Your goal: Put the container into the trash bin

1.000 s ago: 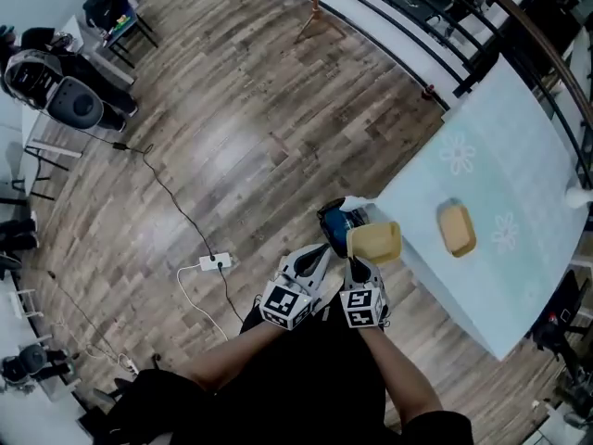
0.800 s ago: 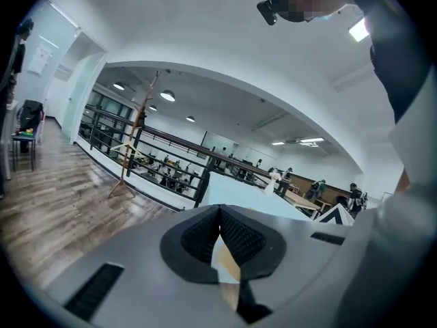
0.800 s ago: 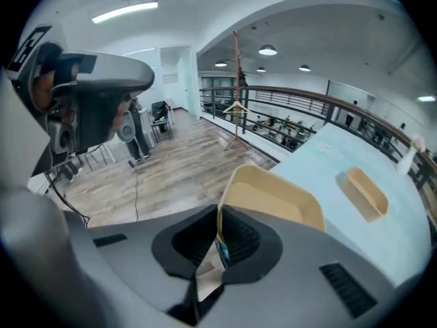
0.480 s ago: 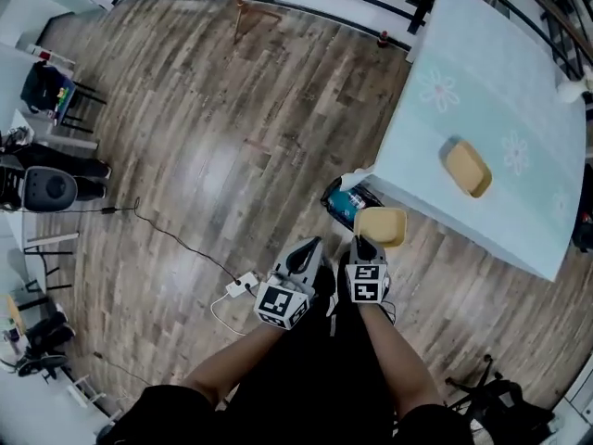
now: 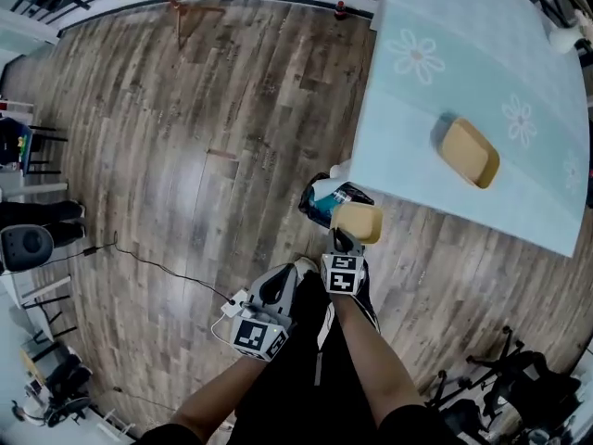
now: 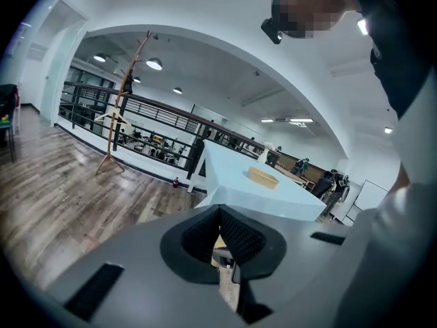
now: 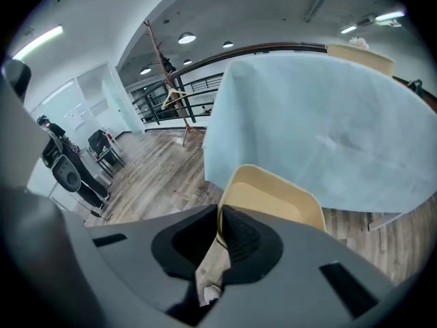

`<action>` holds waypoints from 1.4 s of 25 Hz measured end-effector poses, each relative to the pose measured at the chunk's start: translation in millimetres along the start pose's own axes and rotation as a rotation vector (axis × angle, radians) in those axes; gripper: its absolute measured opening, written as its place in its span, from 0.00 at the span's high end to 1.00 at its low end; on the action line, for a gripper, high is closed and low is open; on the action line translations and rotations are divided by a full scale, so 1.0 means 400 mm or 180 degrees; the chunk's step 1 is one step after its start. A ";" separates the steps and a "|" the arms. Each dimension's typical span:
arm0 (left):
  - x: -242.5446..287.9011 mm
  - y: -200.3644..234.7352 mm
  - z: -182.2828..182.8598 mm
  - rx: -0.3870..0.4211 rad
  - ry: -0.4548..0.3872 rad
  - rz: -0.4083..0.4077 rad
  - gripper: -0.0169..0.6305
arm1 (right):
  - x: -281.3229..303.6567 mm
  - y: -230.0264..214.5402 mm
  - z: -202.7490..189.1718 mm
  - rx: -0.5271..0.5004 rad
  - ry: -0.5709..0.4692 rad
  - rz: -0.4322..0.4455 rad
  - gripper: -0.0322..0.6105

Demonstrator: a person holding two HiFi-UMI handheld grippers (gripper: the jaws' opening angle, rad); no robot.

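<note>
Transport is the step in hand, by my reading; the right hand-held gripper (image 5: 345,241) pinches the near rim of the tan container (image 5: 358,222), which hangs in the air just ahead of its jaws; the trash bin (image 5: 326,202) stands on the floor (image 5: 185,156) just beyond that hand-held gripper and slightly to its left; seen from above, the container overlaps the bin's nearer edge; the left hand-held gripper (image 6: 220,219) is pressed together on nothing, behind and to the left of the right one; farther ahead and to the right, a second container (image 5: 469,152) lies on the desk (image 5: 417,100); the next move probably calls for carrying the held container a little forward over the bin's mouth, then spreading the jaws so it drops inside.
</note>
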State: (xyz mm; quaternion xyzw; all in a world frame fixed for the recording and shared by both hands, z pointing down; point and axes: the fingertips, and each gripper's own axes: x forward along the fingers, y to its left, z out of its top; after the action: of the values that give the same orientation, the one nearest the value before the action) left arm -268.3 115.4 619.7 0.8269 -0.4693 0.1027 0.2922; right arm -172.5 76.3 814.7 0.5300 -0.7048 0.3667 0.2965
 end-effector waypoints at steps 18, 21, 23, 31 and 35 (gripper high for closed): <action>0.105 0.171 -0.200 0.0012 0.0193 0.0041 0.96 | 0.401 -0.075 -0.207 0.0591 0.0060 -0.0109 0.88; 0.127 0.172 -0.236 0.0030 0.0235 0.0027 0.96 | 0.435 -0.112 -0.226 0.0665 0.0026 -0.0167 0.88; 0.137 0.183 -0.255 0.0042 0.0266 0.0037 0.96 | 0.452 -0.127 -0.235 0.0728 0.0014 -0.0205 0.88; 0.154 0.211 -0.280 -0.0013 0.0338 0.0125 0.96 | 0.451 -0.129 -0.227 0.0849 -0.0019 -0.0061 0.88; 0.178 0.188 -0.274 0.0052 0.0395 0.0067 0.96 | 0.422 -0.130 -0.219 0.0824 -0.0053 0.0034 0.88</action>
State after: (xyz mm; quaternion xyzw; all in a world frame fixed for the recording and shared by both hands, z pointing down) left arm -281.5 98.5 768.9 0.8164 -0.4580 0.1607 0.3129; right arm -164.2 51.1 1010.1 0.5631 -0.6567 0.4519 0.2178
